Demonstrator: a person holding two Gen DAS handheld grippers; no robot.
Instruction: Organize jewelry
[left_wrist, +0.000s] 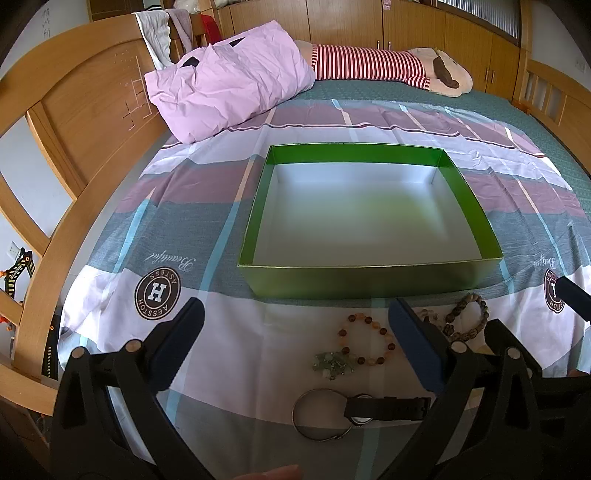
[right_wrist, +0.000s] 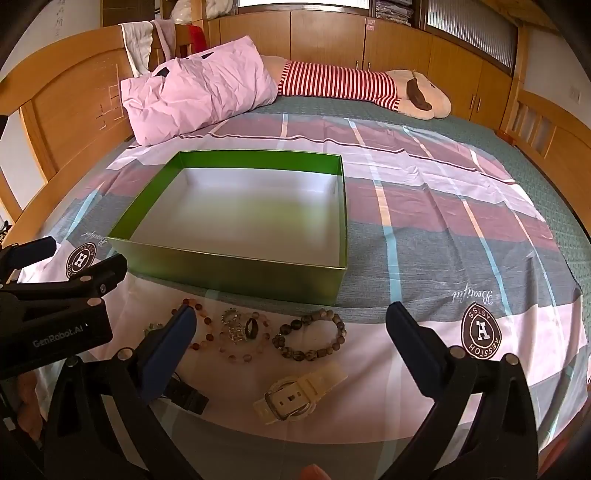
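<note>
We hold both grippers wide open and empty; the white watch (right_wrist: 301, 391) lies just short of the green box (right_wrist: 236, 275), squarely ahead of our right gripper (right_wrist: 291, 321), our left gripper (left_wrist: 295, 317) farther.

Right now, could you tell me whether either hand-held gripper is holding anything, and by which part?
Nothing is held: left hand-held gripper and right hand-held gripper are both open above the jewelry.
</note>
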